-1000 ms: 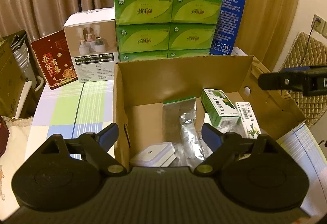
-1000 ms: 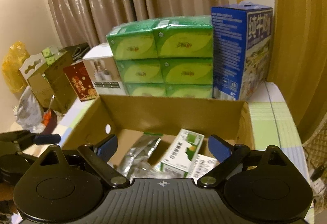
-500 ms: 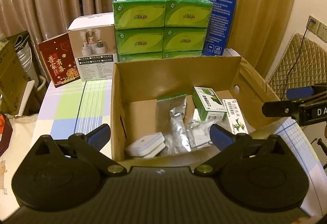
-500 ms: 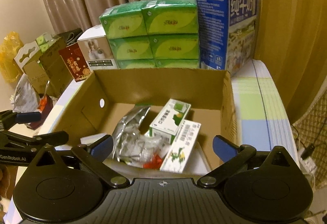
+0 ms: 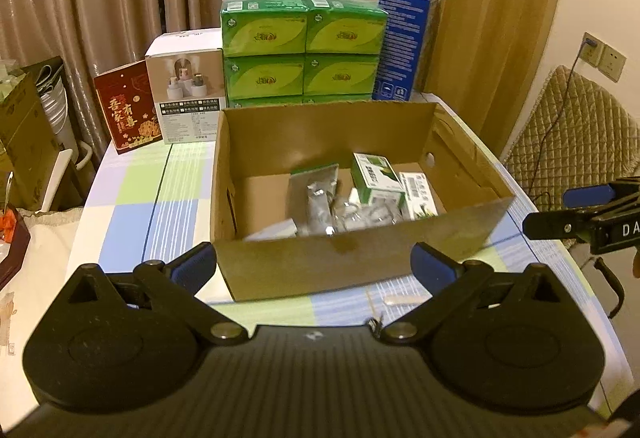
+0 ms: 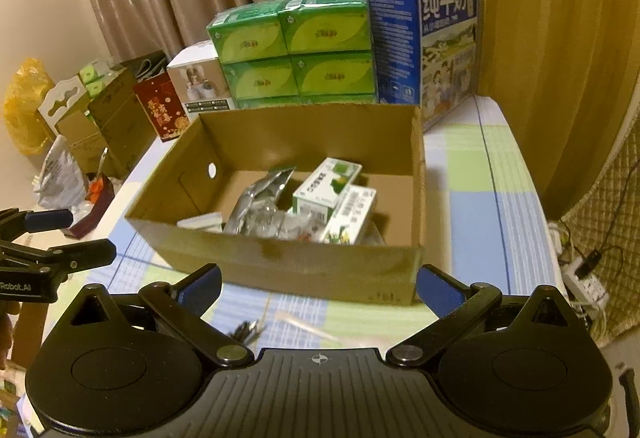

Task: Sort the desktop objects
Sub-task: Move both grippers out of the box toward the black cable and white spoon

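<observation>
Compared with a second earlier, we see both grippers drawn back from the cardboard box, its near wall now fully in view. The left gripper and right gripper are spread wide, holding nothing. Inside the box lie a silver foil pouch, a green-and-white carton and a white carton just right of it. On the checked tablecloth, near the box front, lie a clear tube and a small dark object. Green tissue packs stand far behind.
</observation>
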